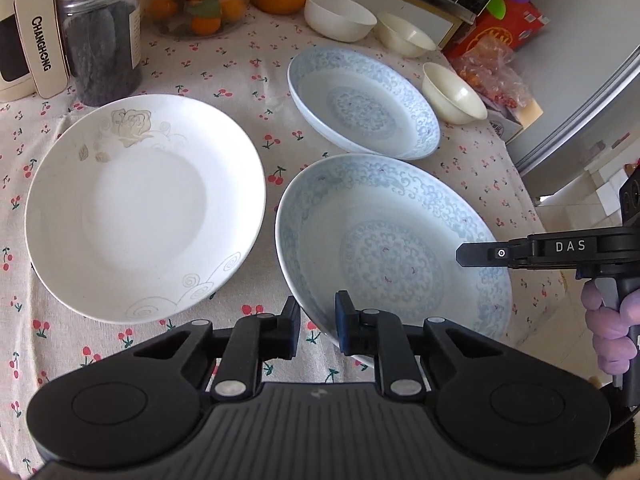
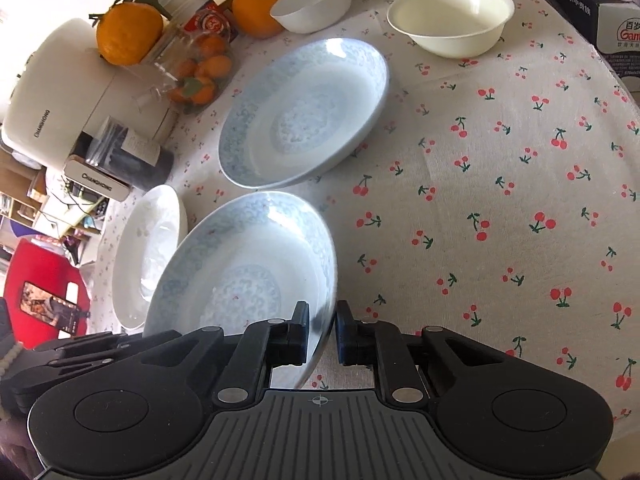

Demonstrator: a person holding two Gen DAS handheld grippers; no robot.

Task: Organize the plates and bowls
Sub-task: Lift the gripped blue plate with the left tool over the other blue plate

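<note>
From my left wrist camera, I see the left gripper (image 1: 318, 330) clamped on the near rim of the near blue-patterned plate (image 1: 394, 248), one pad outside the rim and one inside. That plate sits on the table (image 1: 224, 80) with its cherry-print cloth. Just to its left lies the white plate (image 1: 146, 206) with a pale rose motif; beyond it lies a 2nd blue-patterned plate (image 1: 362, 102). Further back stand 3 bowls: a white bowl (image 1: 340, 16) and 2 cream bowls (image 1: 406, 34) (image 1: 454, 92). The right gripper (image 1: 480, 254) reaches in from the right edge over the near plate's far-right rim, held by a hand (image 1: 610, 328) in a purple glove.

From my right wrist camera, I see the right gripper (image 2: 322, 336) pinching the edge of the near blue-patterned plate (image 2: 240, 268), the rim caught between its pads. The white plate (image 2: 148, 248) lies to its left, the 2nd blue-patterned plate (image 2: 304, 112) beyond, and the bowls at the top of the table (image 2: 500, 200). An orange (image 2: 128, 32) rests on a white appliance (image 2: 56, 96) at the left.
</note>
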